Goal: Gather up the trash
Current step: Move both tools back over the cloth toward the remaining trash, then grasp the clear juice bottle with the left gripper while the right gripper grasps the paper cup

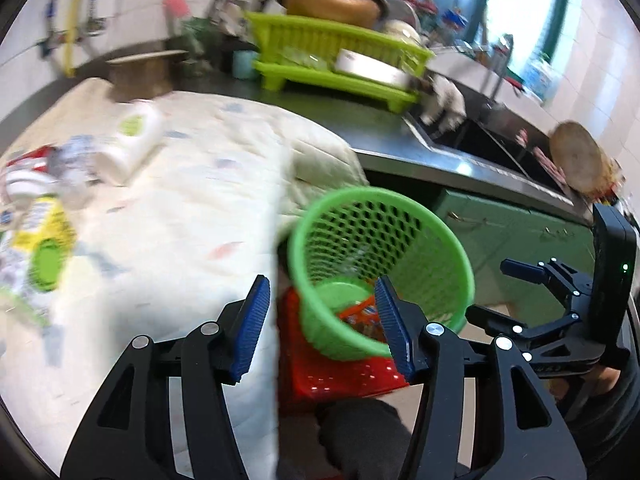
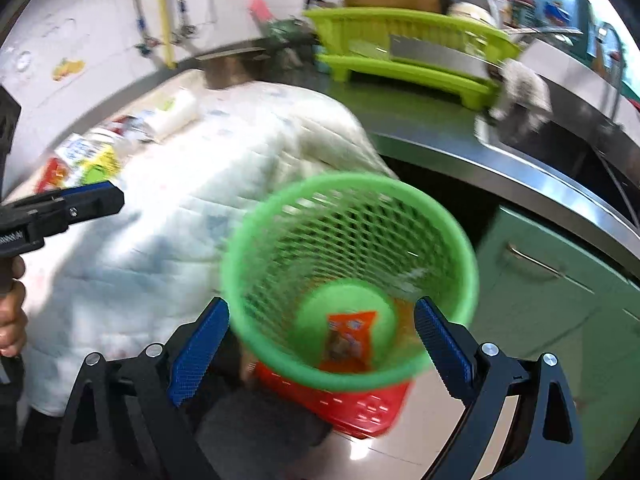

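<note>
Your left gripper [image 1: 322,324] has its blue ribbed pads parted to a middling gap, and nothing sits between them; through the gap you look down at the edge of the table and at the round green plastic mesh basket [image 1: 456,256] beyond it. Your right gripper [image 2: 322,344] stands wider, its jaws spread well apart and gripping nothing, with the same green basket [image 2: 460,240] framed between them, though it lies below and beyond the pads and they do not touch it.

The basket rests on a red slotted plastic crate [image 2: 360,404] on the floor, just beside the table's near edge and in front of green cabinet doors [image 2: 560,304]. An orange printed snack wrapper [image 2: 350,338] lies flat on the basket's bottom.

The rest of the trash lies on the table, which is draped with a pale quilted cloth [image 1: 180,220]. Towards its far left side lies a white plastic bottle with a green label [image 1: 134,142] on its side, and next to it a loose pile of crumpled packaging: a yellow and green packet [image 1: 44,240] and red and white wrappers [image 1: 28,170]. Blur hides their details.

Behind the table a lime green plastic dish rack [image 1: 340,60] stands on a steel counter [image 1: 460,160] beside a sink.
</note>
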`<action>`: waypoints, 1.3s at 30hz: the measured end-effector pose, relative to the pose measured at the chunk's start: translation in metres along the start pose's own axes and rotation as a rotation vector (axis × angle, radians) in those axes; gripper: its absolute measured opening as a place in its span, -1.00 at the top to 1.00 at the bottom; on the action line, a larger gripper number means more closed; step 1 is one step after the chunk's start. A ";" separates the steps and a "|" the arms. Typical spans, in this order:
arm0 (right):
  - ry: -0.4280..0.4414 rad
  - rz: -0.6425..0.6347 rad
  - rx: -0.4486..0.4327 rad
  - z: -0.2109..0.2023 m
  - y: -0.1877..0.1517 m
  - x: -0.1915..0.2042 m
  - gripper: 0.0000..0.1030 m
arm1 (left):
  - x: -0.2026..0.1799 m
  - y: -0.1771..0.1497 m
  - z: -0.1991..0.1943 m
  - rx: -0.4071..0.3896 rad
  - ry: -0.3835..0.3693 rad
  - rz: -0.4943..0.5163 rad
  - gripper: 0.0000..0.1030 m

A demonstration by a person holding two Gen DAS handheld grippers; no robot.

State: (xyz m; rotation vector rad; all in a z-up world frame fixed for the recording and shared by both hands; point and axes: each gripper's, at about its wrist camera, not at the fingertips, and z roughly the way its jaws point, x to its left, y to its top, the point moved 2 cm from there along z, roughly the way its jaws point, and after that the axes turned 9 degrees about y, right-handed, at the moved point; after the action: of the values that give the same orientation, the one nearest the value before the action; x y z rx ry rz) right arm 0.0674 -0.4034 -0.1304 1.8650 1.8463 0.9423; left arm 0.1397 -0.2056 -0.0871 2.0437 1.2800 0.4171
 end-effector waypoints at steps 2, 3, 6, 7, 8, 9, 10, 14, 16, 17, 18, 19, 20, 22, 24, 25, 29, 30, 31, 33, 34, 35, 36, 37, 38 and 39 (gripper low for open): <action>0.035 -0.029 -0.013 0.003 0.010 0.020 -0.76 | 0.022 -0.002 -0.016 -0.028 0.046 -0.026 -0.07; 0.046 -0.040 -0.016 0.005 0.014 0.028 -0.76 | 0.030 -0.002 -0.022 -0.039 0.067 -0.037 -0.07; 0.086 -0.077 -0.033 0.010 0.027 0.056 -0.76 | 0.067 -0.004 -0.043 -0.075 0.164 -0.076 -0.07; 0.100 -0.087 -0.034 0.012 0.031 0.065 -0.76 | 0.079 -0.004 -0.046 -0.083 0.195 -0.083 -0.07; 0.114 -0.096 -0.036 0.015 0.035 0.073 -0.76 | 0.091 -0.004 -0.049 -0.088 0.229 -0.090 -0.07; 0.123 -0.101 -0.035 0.017 0.037 0.079 -0.76 | 0.104 -0.003 -0.051 -0.091 0.260 -0.099 -0.07; 0.134 -0.109 -0.032 0.021 0.041 0.086 -0.76 | 0.117 -0.002 -0.052 -0.091 0.284 -0.111 -0.07; 0.158 -0.133 -0.022 0.030 0.055 0.104 -0.76 | 0.159 0.003 -0.045 -0.070 0.336 -0.140 -0.09; 0.176 -0.140 -0.016 0.036 0.064 0.112 -0.76 | 0.172 0.005 -0.036 -0.049 0.363 -0.138 -0.12; 0.181 -0.142 -0.014 0.039 0.070 0.115 -0.76 | 0.178 0.007 -0.030 -0.037 0.362 -0.132 -0.12; 0.187 -0.143 -0.013 0.041 0.073 0.116 -0.76 | 0.183 0.009 -0.023 -0.027 0.373 -0.132 -0.12; 0.196 -0.141 -0.011 0.043 0.077 0.119 -0.76 | 0.184 0.010 -0.019 -0.018 0.380 -0.132 -0.12; 0.207 -0.132 -0.005 0.047 0.084 0.120 -0.76 | 0.188 0.012 -0.013 -0.008 0.368 -0.130 -0.12; 0.226 -0.117 0.005 0.054 0.095 0.123 -0.76 | 0.193 0.016 -0.004 0.001 0.376 -0.117 -0.13; 0.250 -0.101 0.013 0.061 0.107 0.125 -0.76 | 0.194 0.020 -0.001 0.004 0.363 -0.097 -0.13; 0.255 -0.091 0.015 0.065 0.114 0.126 -0.75 | 0.196 0.023 0.002 0.011 0.365 -0.093 -0.13; 0.281 -0.056 0.024 0.081 0.137 0.130 -0.74 | 0.206 0.028 0.006 0.015 0.356 -0.110 -0.13; 0.285 -0.045 0.029 0.087 0.143 0.131 -0.74 | 0.207 0.029 0.007 0.017 0.341 -0.109 -0.13; 0.290 -0.034 0.036 0.092 0.149 0.131 -0.74 | 0.208 0.030 0.009 0.026 0.340 -0.098 -0.13; 0.304 -0.010 0.047 0.103 0.159 0.133 -0.73 | 0.209 0.030 0.015 0.044 0.348 -0.074 -0.13; 0.313 0.005 0.054 0.109 0.165 0.134 -0.70 | 0.209 0.029 0.018 0.056 0.337 -0.067 -0.13; 0.331 0.026 0.063 0.115 0.171 0.135 -0.68 | 0.209 0.030 0.022 0.069 0.328 -0.060 -0.14; 0.345 0.045 0.070 0.120 0.175 0.136 -0.67 | 0.209 0.029 0.025 0.080 0.323 -0.048 -0.16; 0.357 0.066 0.077 0.126 0.181 0.136 -0.66 | 0.208 0.029 0.029 0.088 0.330 -0.035 -0.23; 0.362 0.082 0.080 0.130 0.185 0.136 -0.64 | 0.208 0.030 0.032 0.091 0.339 -0.026 -0.23; 0.367 0.103 0.083 0.137 0.192 0.137 -0.63 | 0.209 0.030 0.034 0.094 0.335 -0.024 -0.23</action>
State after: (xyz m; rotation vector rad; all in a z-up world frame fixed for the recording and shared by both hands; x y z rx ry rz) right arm 0.2913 -0.2593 -0.0718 1.9544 2.0345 1.3388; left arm 0.2764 -0.0432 -0.1085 2.0944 1.5449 0.7244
